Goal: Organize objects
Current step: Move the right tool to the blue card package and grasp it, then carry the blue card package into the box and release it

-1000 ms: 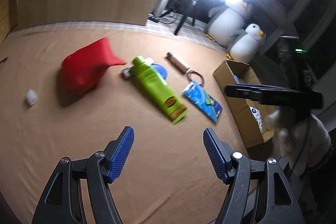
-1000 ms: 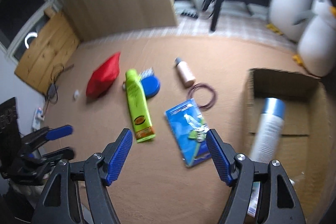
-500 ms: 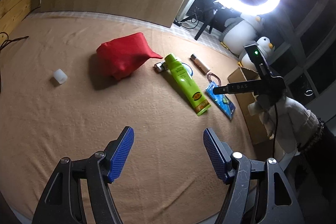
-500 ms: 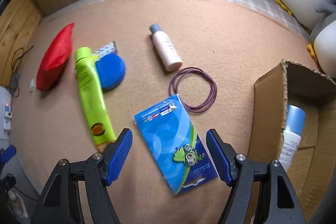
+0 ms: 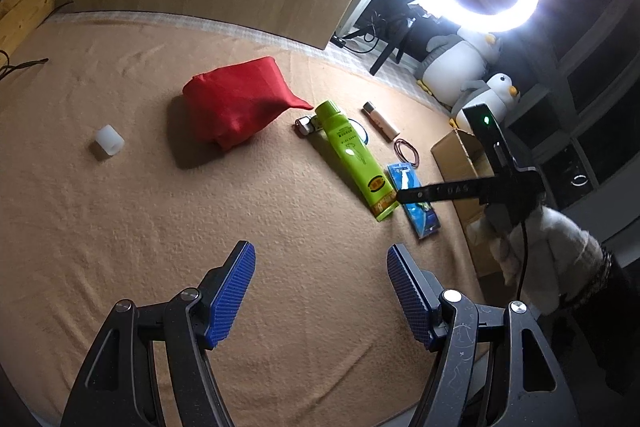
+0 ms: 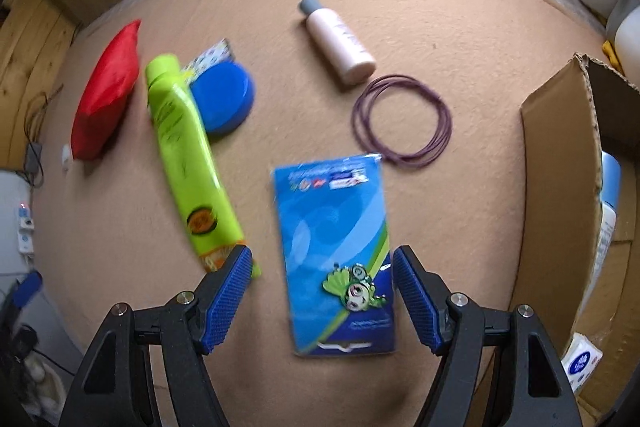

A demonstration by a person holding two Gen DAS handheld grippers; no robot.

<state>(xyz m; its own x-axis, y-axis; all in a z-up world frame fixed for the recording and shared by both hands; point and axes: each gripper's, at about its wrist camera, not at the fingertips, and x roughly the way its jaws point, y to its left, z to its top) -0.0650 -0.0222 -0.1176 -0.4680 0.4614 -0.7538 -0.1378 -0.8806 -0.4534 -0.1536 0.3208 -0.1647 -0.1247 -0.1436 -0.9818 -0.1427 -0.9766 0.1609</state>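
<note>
Tan blanket-covered surface (image 6: 460, 7) below you. Your right hand-held gripper (image 6: 322, 301) released, jaws straddling flat blue plastic packet (image 6: 338, 259), not touching. Your left hand-held gripper (image 5: 320, 301) released, empty, above bare blanket.

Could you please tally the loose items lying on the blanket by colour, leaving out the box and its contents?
Red: 1, pouch
Green: 1, tube
Blue: 2, lid, packet
Pink: 1, bottle
Purple: 1, bands
White: 1, cup
Patterned: 1, sachet
Total: 8
</note>
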